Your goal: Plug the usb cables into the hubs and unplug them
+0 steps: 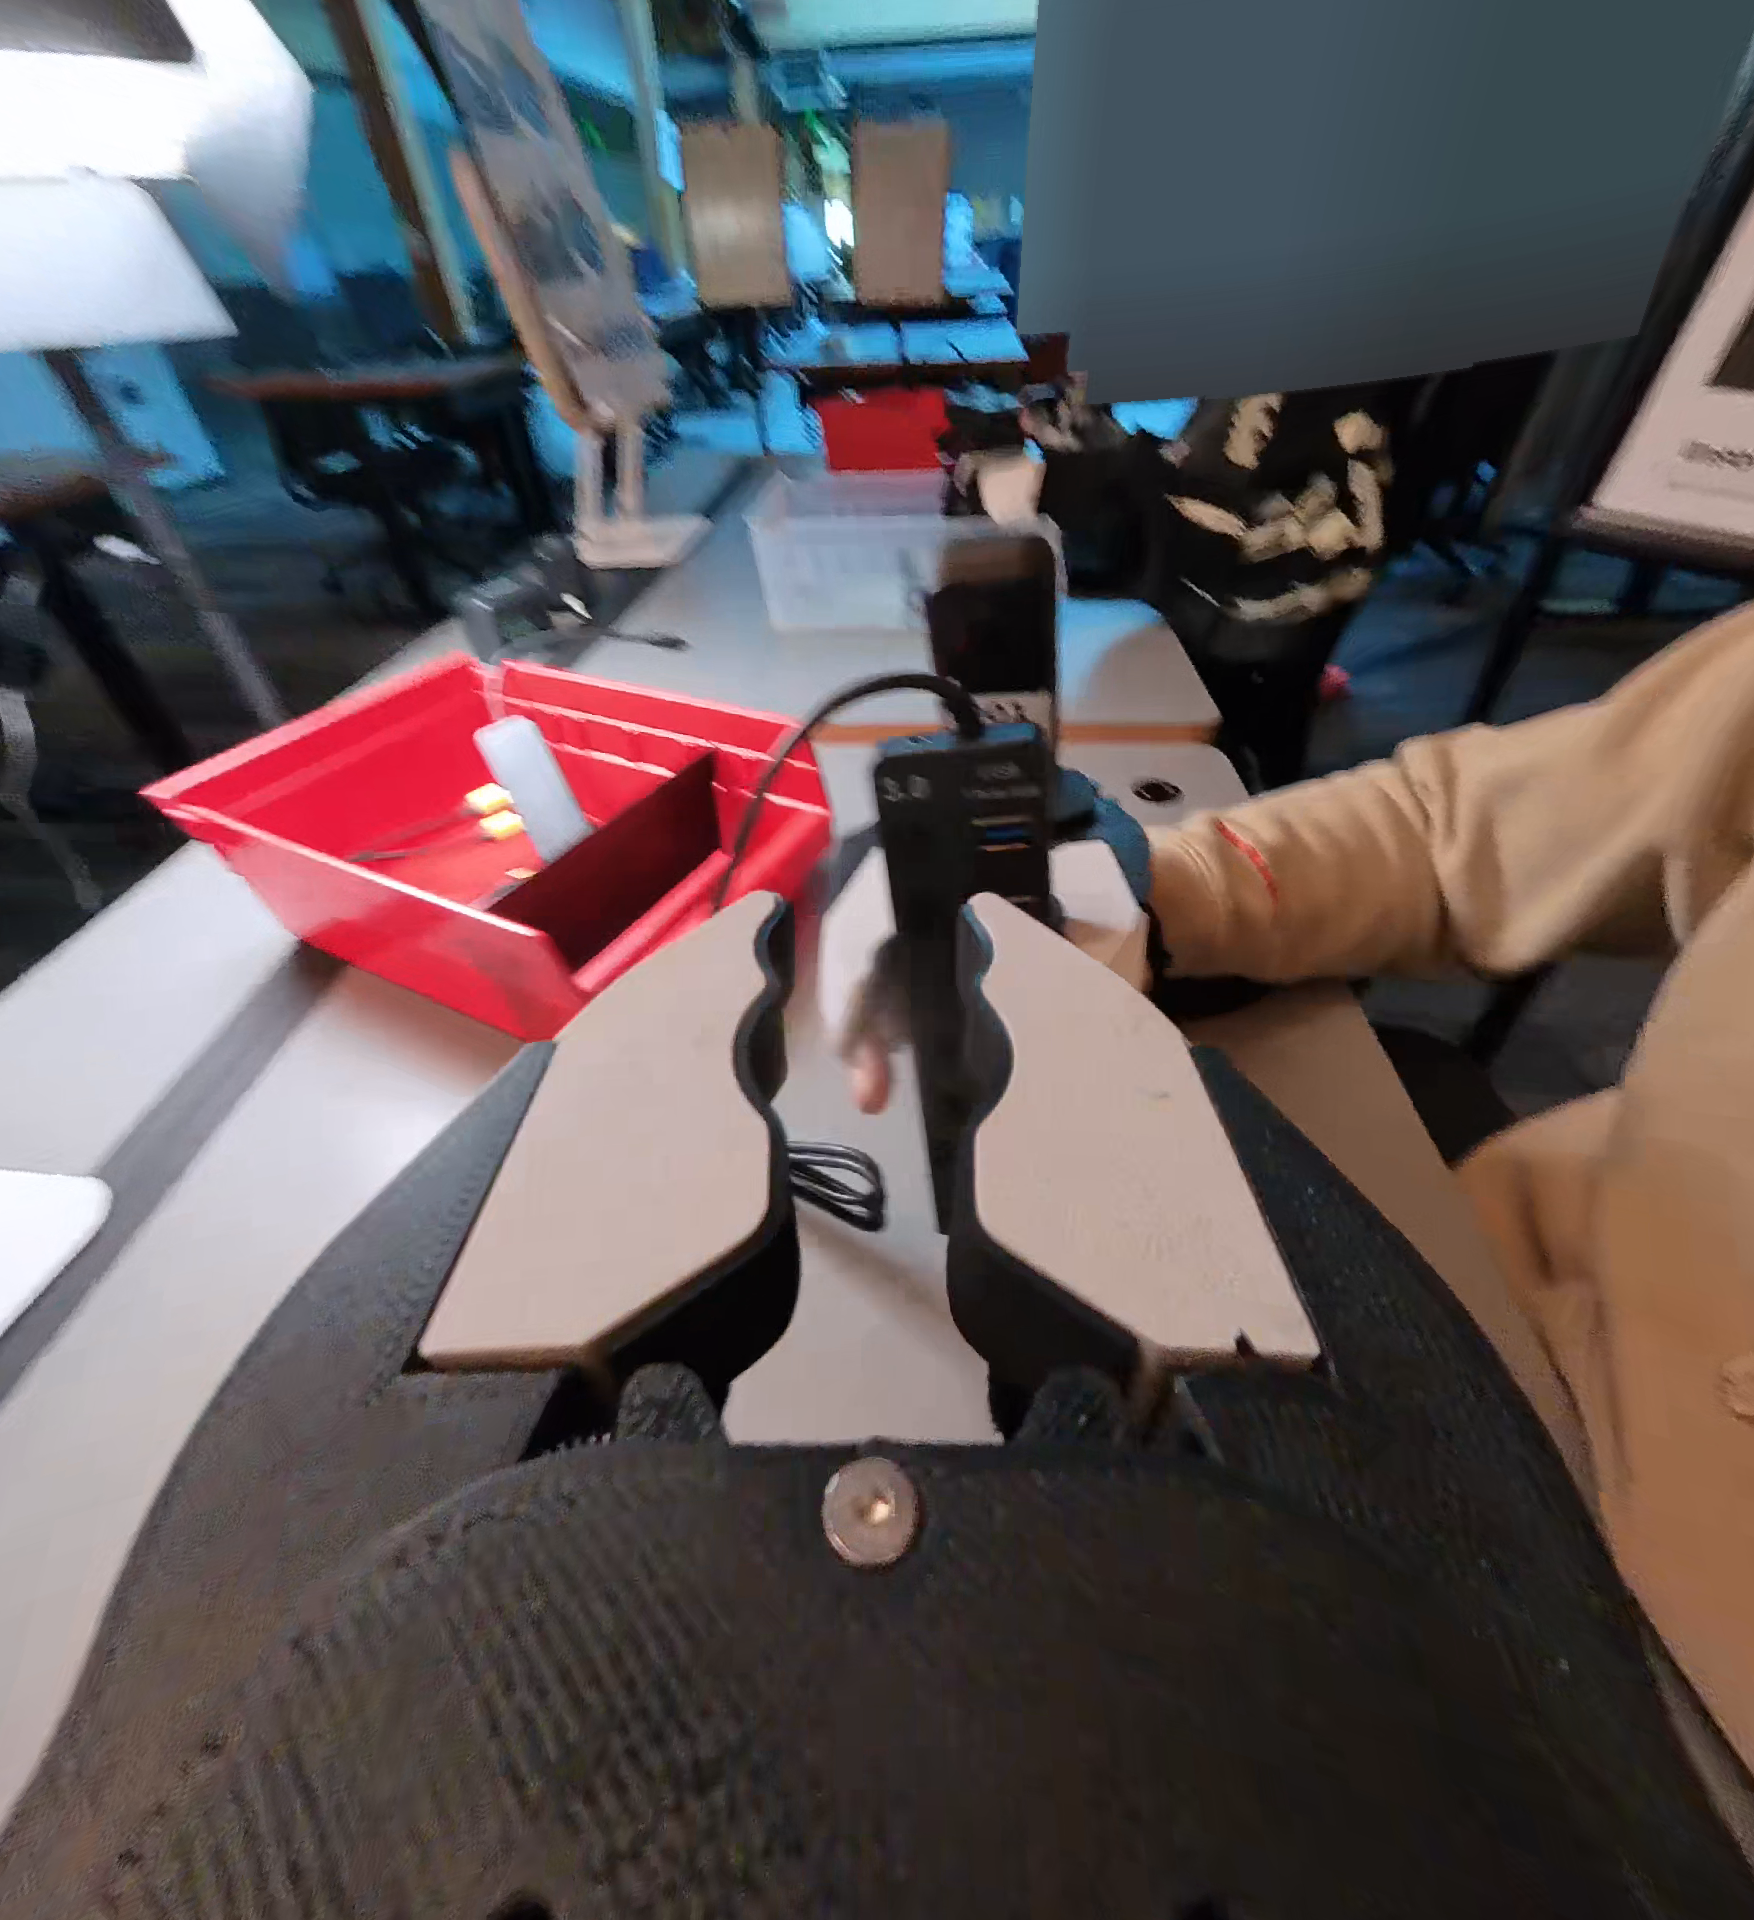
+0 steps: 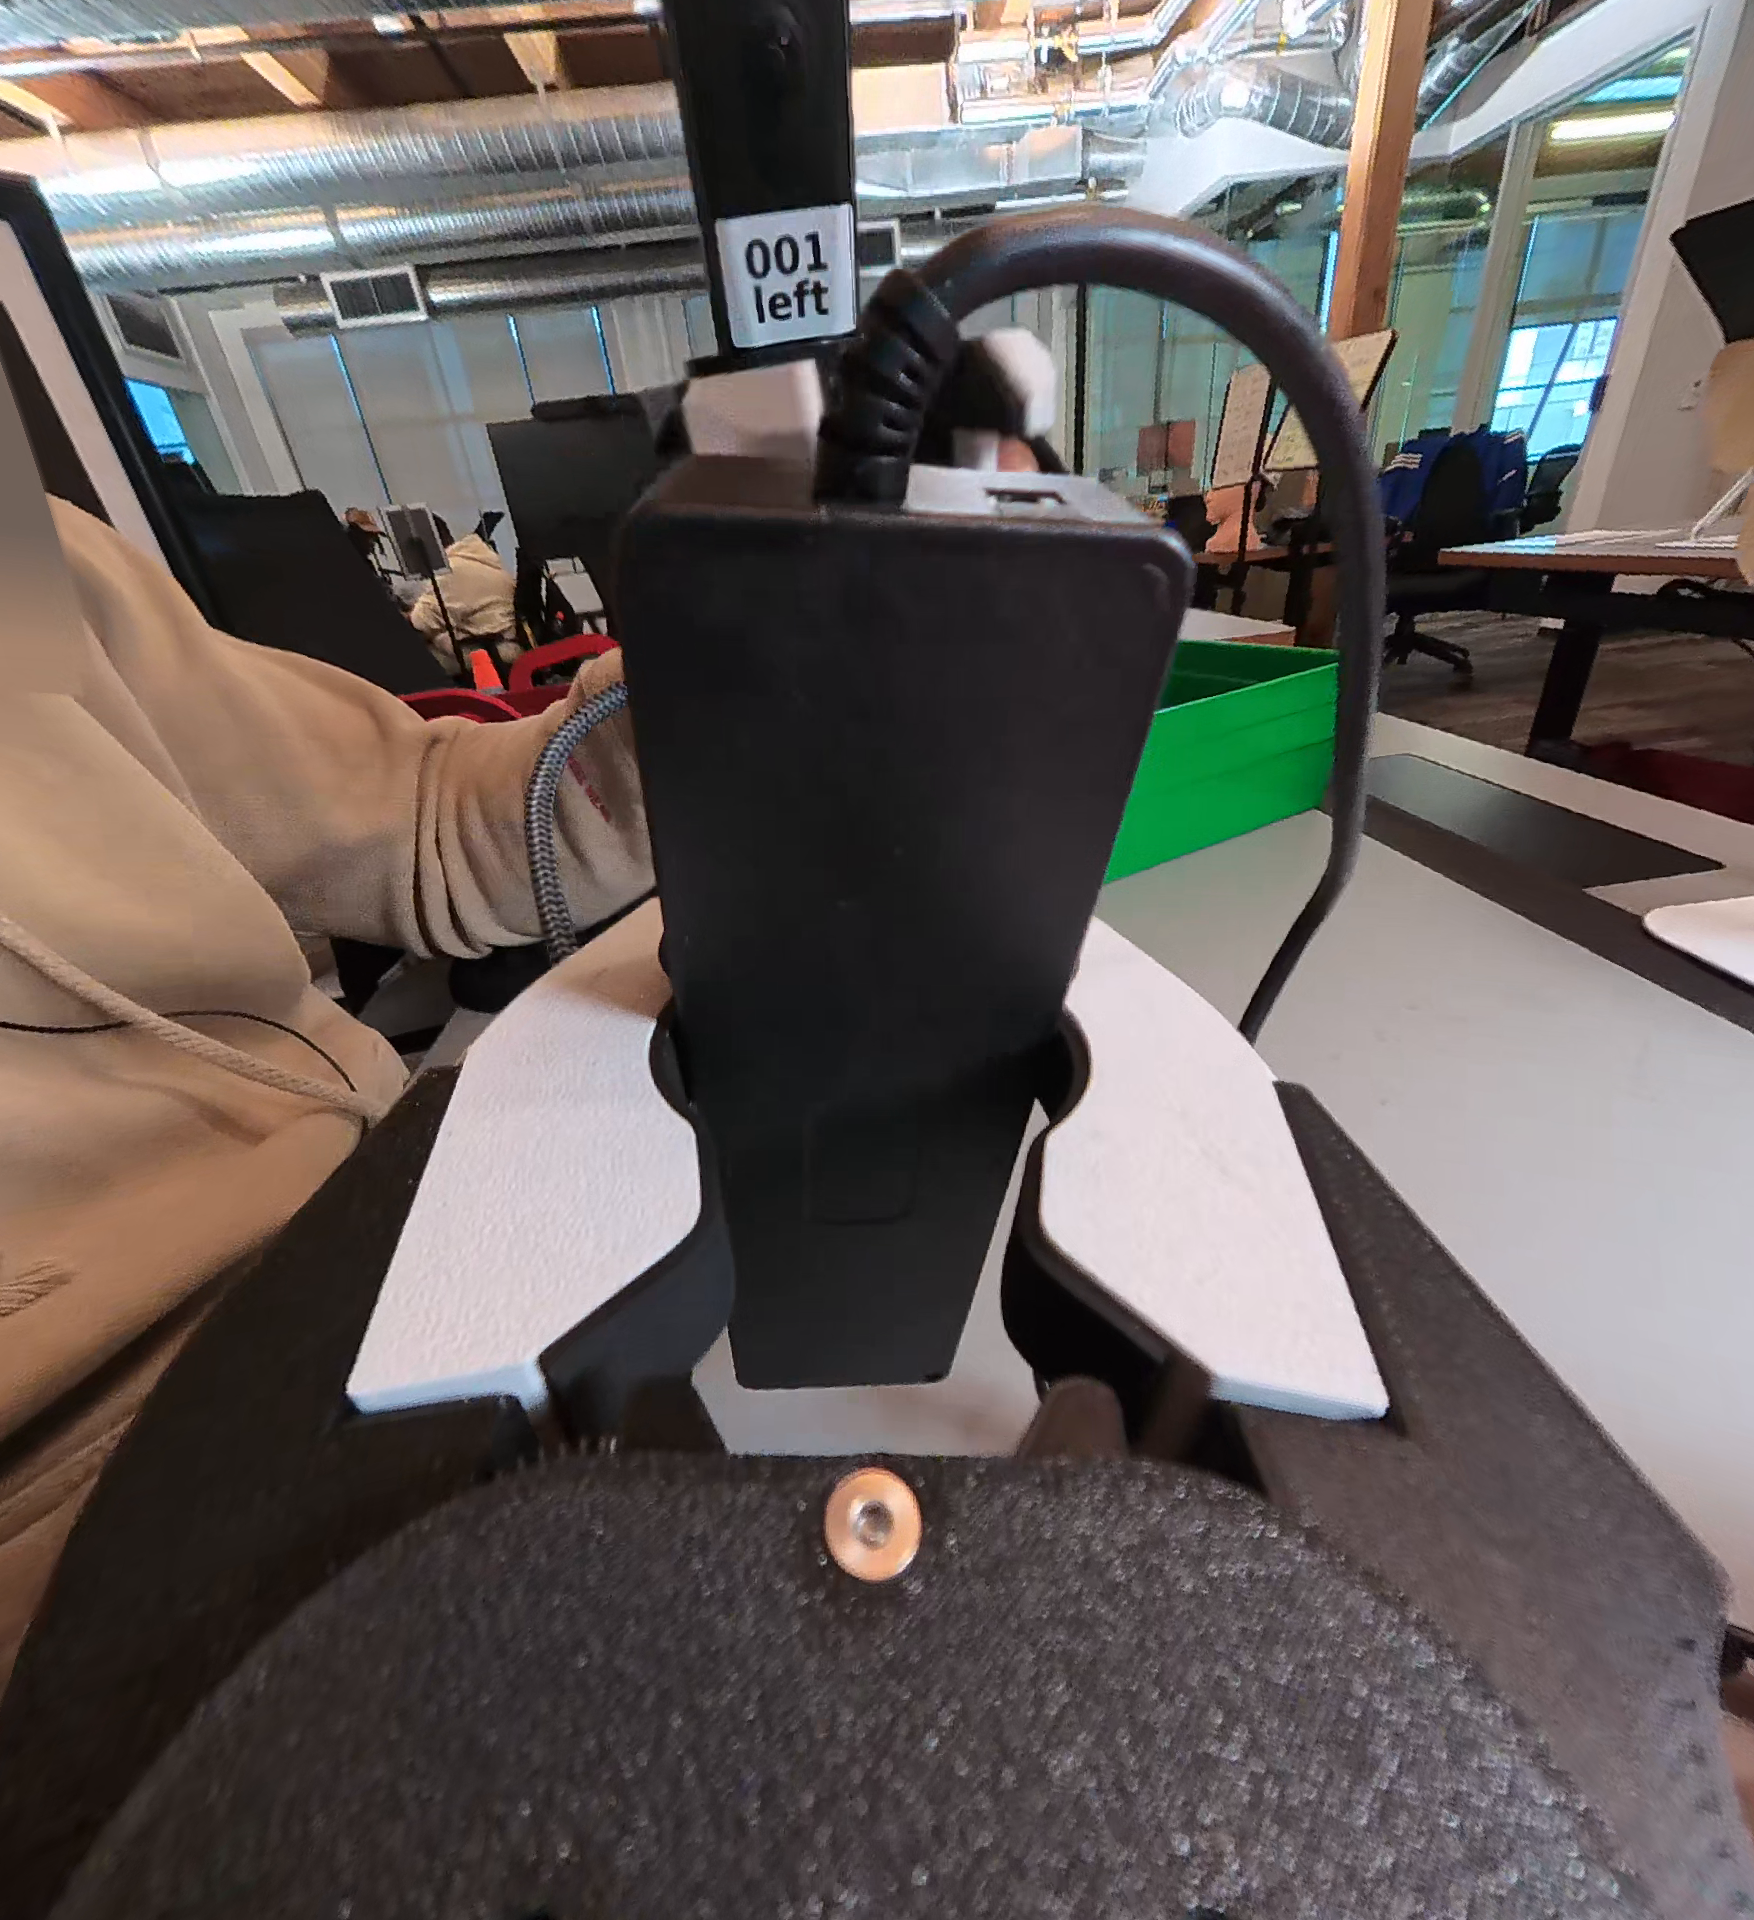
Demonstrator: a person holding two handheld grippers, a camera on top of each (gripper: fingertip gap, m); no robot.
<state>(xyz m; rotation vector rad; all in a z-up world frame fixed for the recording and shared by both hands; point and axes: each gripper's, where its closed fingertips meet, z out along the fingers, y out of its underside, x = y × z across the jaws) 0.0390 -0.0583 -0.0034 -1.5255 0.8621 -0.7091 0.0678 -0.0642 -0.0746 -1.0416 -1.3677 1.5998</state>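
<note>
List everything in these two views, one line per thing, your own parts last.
black rectangular plastic USB hub: one, black, upright in the right gripper
black rubber hub cable: one, black, arcs from the hub's top down to the table
grey braided cable: one, grey, beside the sleeve
red plastic bin: one, red, on the table; holds a white cylinder and yellow-tipped leads
green plastic bin: one, green, behind the hub
white slatted basket: one, white, farther along the table
grey table: one, grey, underneath
beige sleeve: two, beige, person's arms
left hand-held gripper: one, open, by the hub
right hand-held gripper: one, shut on the hub
</note>
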